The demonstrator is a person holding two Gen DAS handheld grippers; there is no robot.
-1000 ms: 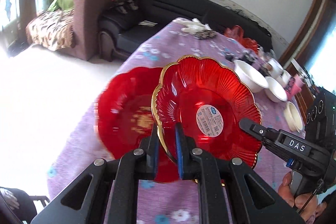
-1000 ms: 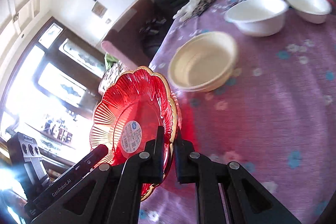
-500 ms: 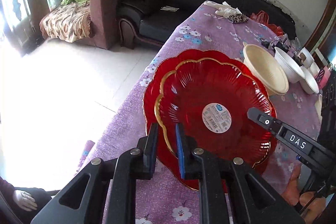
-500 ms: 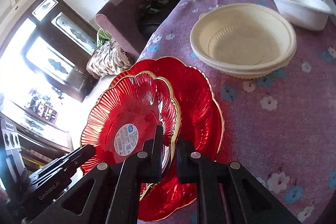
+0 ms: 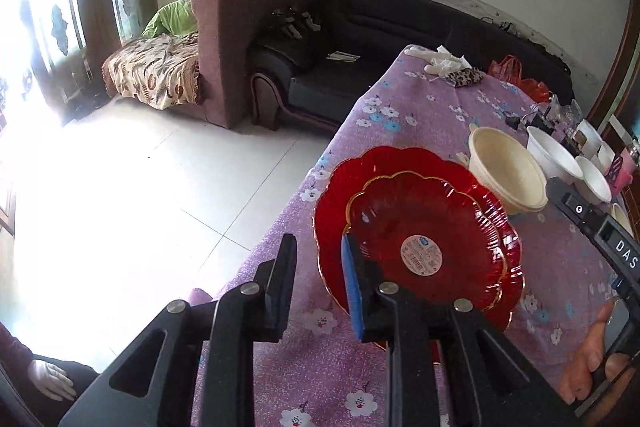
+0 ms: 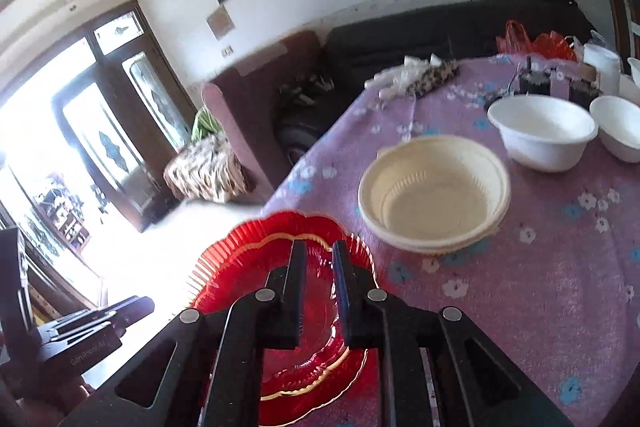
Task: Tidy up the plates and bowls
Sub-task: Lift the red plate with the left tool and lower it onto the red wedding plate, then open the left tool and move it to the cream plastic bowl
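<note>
Two red scalloped plates with gold rims lie stacked on the purple floral tablecloth, the smaller labelled plate [image 5: 424,239] on the larger one [image 5: 340,187]. My left gripper [image 5: 318,243] is open, its jaws beside the stack's left rim, holding nothing. My right gripper [image 6: 318,251] is open just above the stacked red plates [image 6: 248,247], holding nothing. A cream bowl stack [image 5: 508,167] sits just beyond the plates and also shows in the right wrist view [image 6: 436,191].
White bowls [image 6: 544,131] [image 5: 554,155] stand past the cream stack. Gloves and a leopard pouch [image 5: 460,71] lie at the far table end near a red bag [image 6: 536,45]. The table edge [image 5: 304,183] drops to a tiled floor, with sofas beyond.
The smaller red plate, held by both grippers, was lowered onto the larger plate. Both grippers have opened and let go, the left one shifting off the rim.
</note>
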